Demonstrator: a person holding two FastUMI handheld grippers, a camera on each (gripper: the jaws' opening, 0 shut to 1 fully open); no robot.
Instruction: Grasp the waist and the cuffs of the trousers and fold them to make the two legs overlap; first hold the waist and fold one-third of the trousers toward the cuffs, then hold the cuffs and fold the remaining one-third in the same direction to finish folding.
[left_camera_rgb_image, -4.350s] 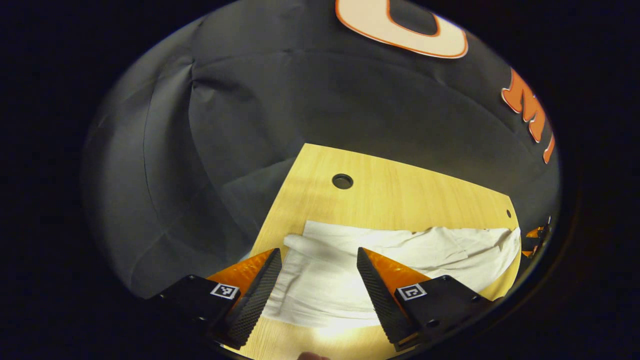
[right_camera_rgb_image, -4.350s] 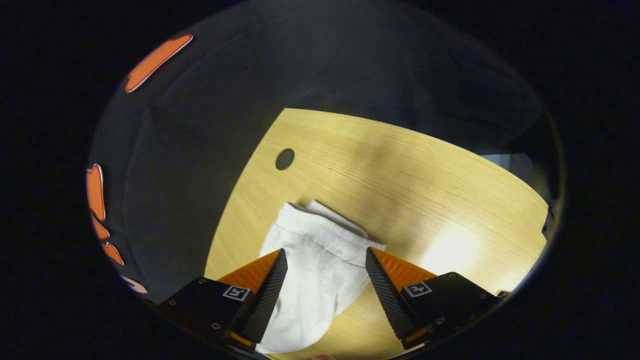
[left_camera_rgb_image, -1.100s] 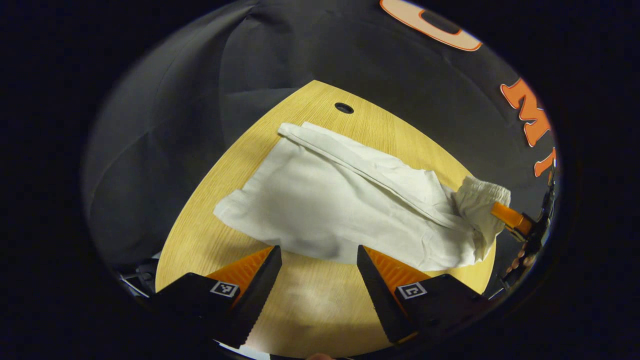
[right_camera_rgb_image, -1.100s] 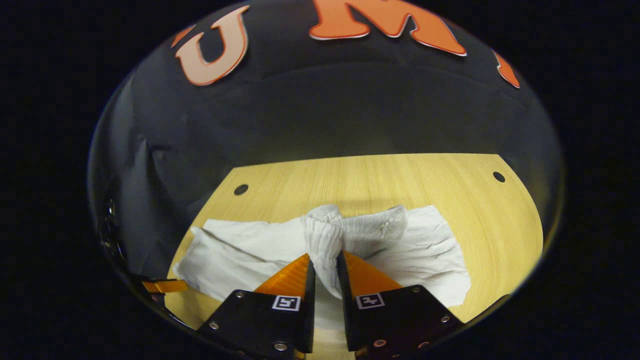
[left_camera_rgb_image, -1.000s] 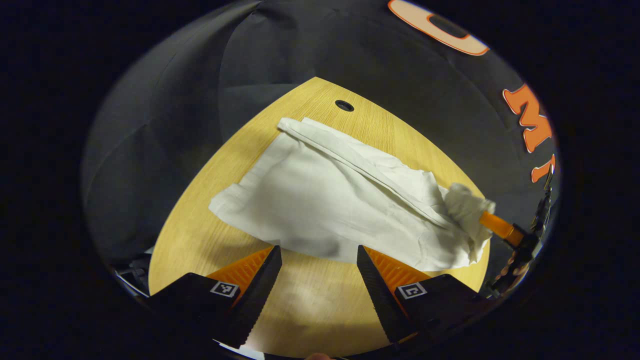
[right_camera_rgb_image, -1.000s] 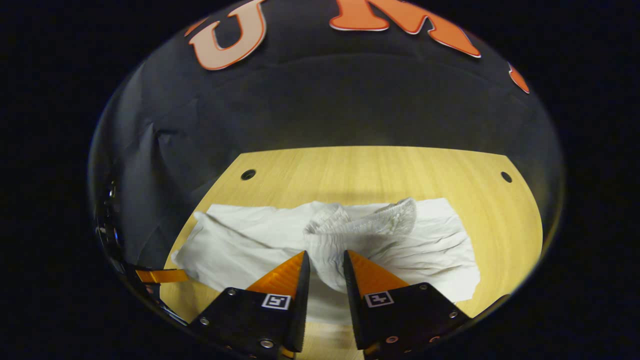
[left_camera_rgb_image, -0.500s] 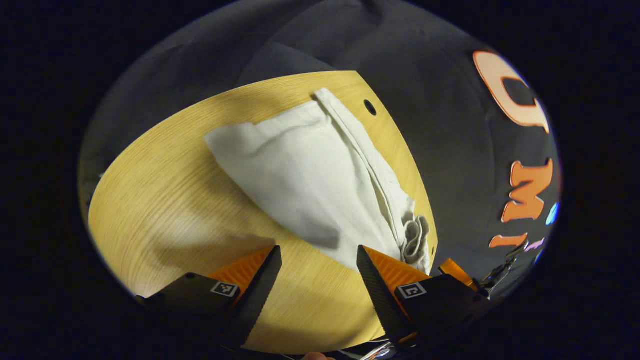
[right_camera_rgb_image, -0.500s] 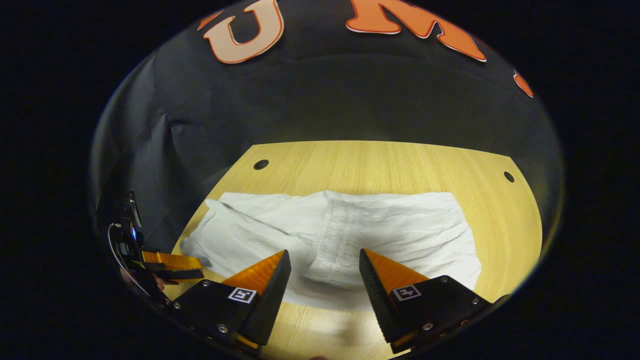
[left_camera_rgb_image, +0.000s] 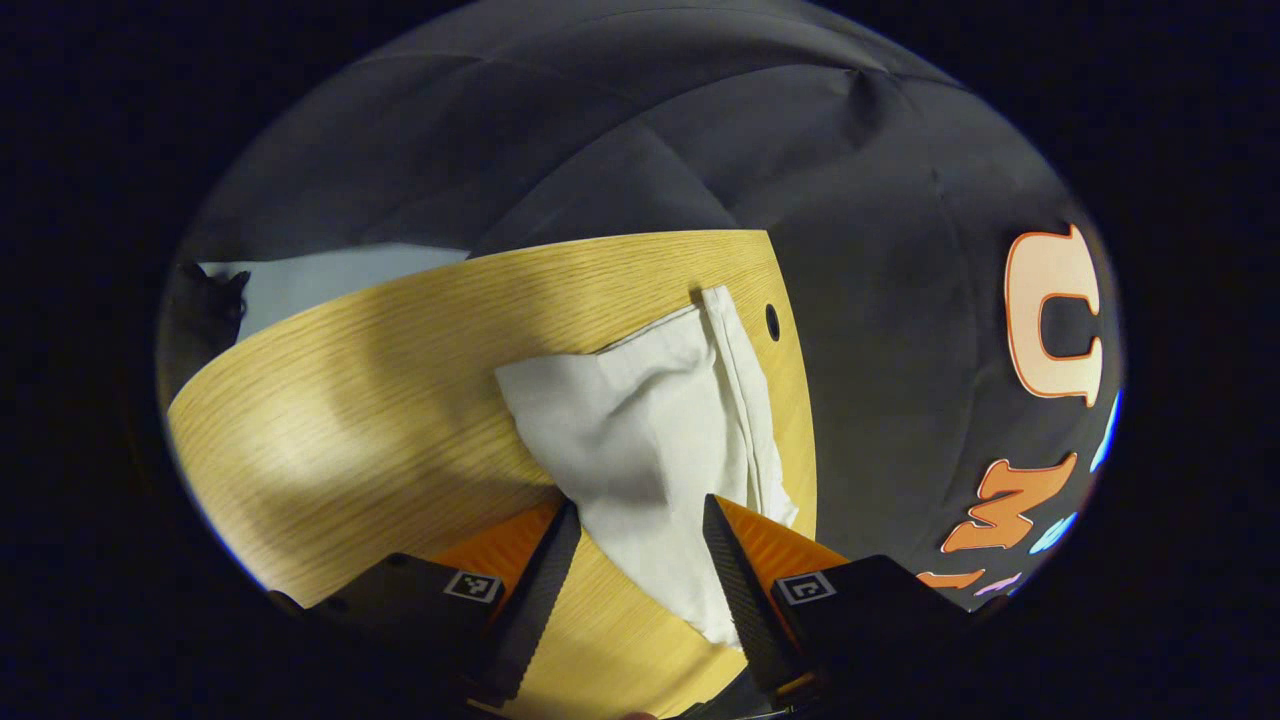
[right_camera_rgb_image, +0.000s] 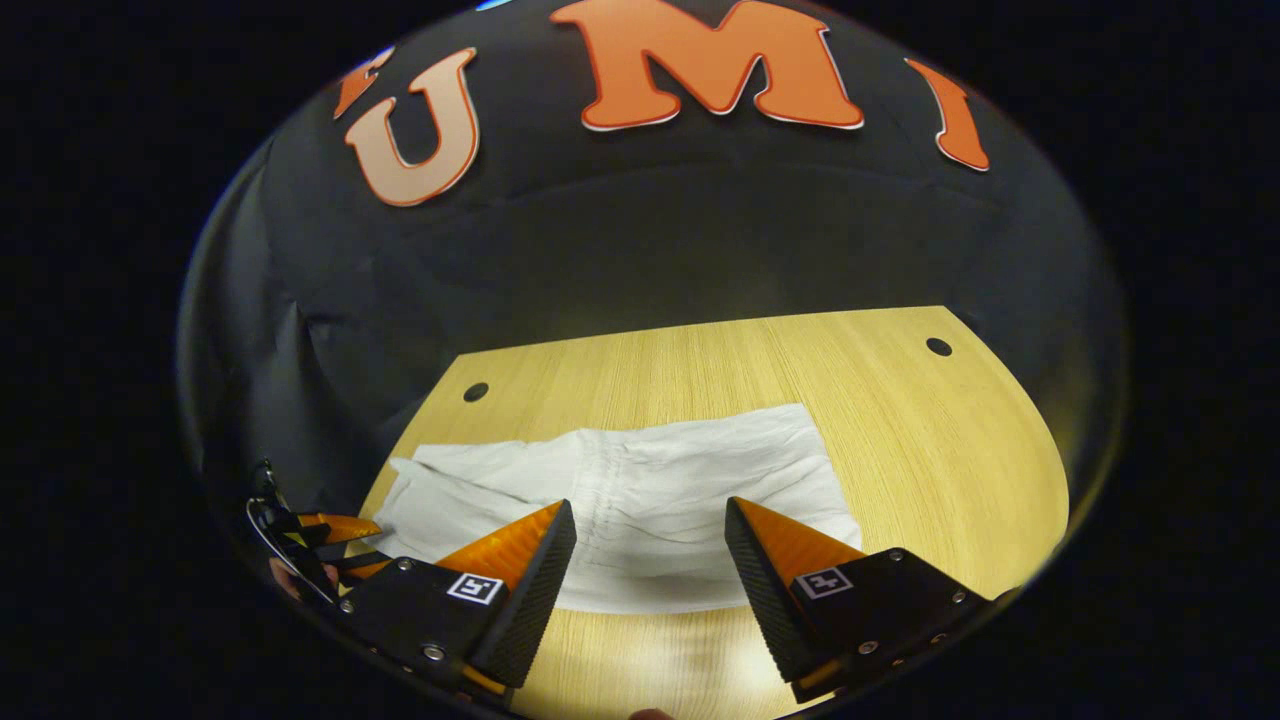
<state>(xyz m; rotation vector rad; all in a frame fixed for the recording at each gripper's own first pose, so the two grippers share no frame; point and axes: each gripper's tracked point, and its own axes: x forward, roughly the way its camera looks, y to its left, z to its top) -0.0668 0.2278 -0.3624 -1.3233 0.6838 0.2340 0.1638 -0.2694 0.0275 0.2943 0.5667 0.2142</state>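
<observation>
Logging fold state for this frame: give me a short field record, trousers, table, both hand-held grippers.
trousers: white, lying flat on the table, waist part folded over toward the cuffs
cuff end: between the left fingers, not pinched
table: light wood, holes near the far edge
left hand-held gripper: open
right hand-held gripper: open, holding nothing
fold: last third not yet folded

Both views are dim toward the rim and lit from above, so that the bench (left_camera_rgb_image: 380, 370) is brightest. A pale glare patch is seen on its wood (right_camera_rgb_image: 690, 655) in the right gripper view. Soft shadows are cast across the bench and under the white trousers (left_camera_rgb_image: 640, 430). Straight edges are bowed by the fisheye, and focus is kept fairly sharp
</observation>
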